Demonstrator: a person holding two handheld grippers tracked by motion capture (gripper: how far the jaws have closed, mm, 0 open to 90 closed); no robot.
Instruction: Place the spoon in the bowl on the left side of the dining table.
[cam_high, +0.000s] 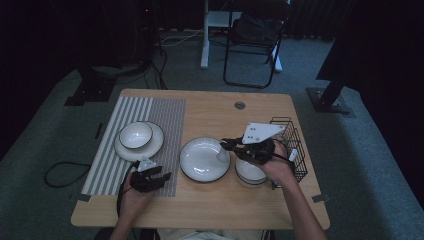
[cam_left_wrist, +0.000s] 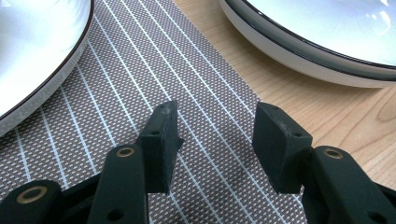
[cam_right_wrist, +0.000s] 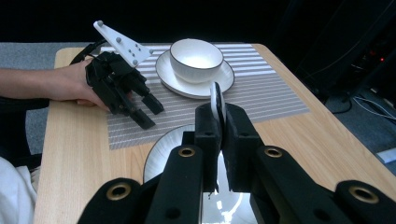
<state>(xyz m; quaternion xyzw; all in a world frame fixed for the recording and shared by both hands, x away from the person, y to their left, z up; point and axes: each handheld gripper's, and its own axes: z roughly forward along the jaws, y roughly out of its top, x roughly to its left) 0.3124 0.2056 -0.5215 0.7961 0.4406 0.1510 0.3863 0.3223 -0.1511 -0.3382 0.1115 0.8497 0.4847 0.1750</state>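
Observation:
My right gripper hangs over the right edge of the white, dark-rimmed middle plate. It is shut on a thin white spoon, which stands up edge-on between the jaws. My left gripper rests low over the striped placemat near the table's front. Its jaws are open with nothing between them. It also appears in the right gripper view. A white bowl sits on a saucer on the mat.
A second white bowl sits under my right hand, beside a black wire rack at the table's right edge. A folding chair and stand bases are on the floor beyond the table.

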